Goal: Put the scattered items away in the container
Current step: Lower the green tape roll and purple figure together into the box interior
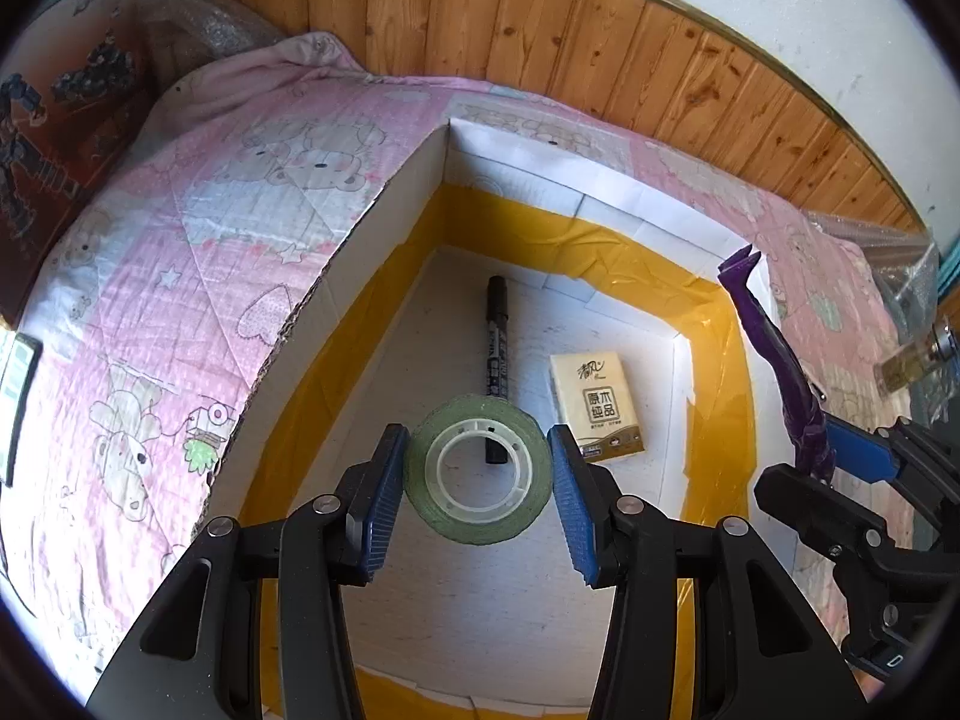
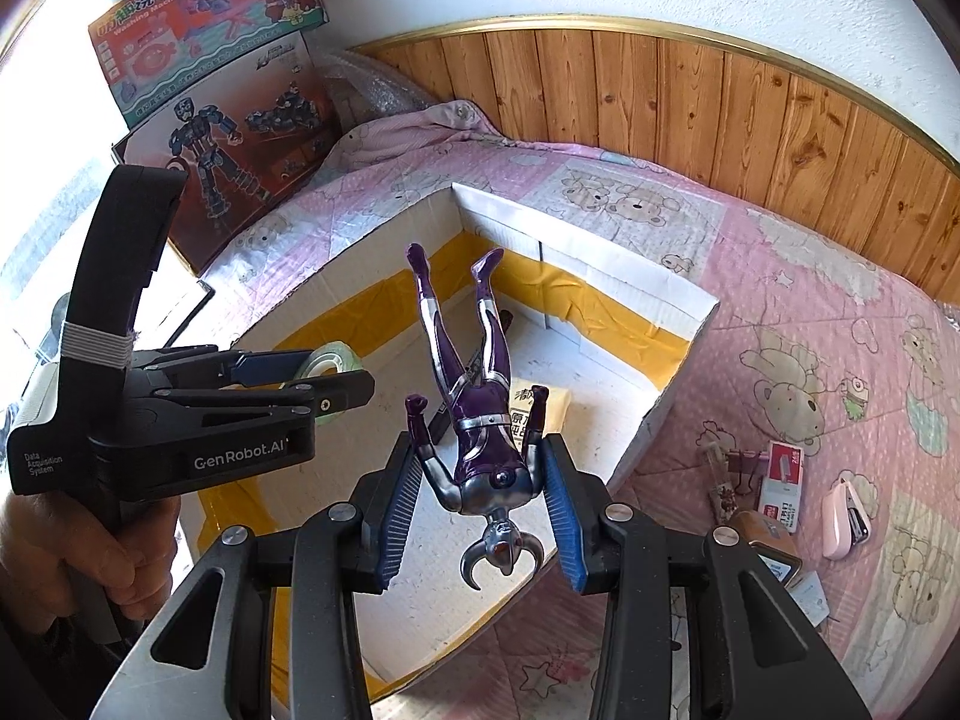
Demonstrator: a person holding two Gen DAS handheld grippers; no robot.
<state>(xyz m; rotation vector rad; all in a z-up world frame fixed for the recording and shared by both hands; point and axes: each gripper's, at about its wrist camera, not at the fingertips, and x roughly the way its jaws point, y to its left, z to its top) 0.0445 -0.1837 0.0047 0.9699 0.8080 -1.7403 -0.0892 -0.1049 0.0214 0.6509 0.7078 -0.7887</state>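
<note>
Marker [image 1: 495,360] and tissue pack [image 1: 597,405] already lay in box [image 1: 384,222]. Left claw [image 1: 478,480] clamped tape roll [image 1: 478,468] above it; right claw [image 2: 480,504] gripped purple figure [image 2: 480,414]. Stapler [image 2: 846,519], staples box [image 2: 780,483] waited on bed at 3 o'clock.

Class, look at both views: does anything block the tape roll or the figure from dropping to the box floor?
Nothing visible does. The tape roll hangs above the marker, which lies on the floor of the box; the figure hangs partly above the tissue pack.
</note>
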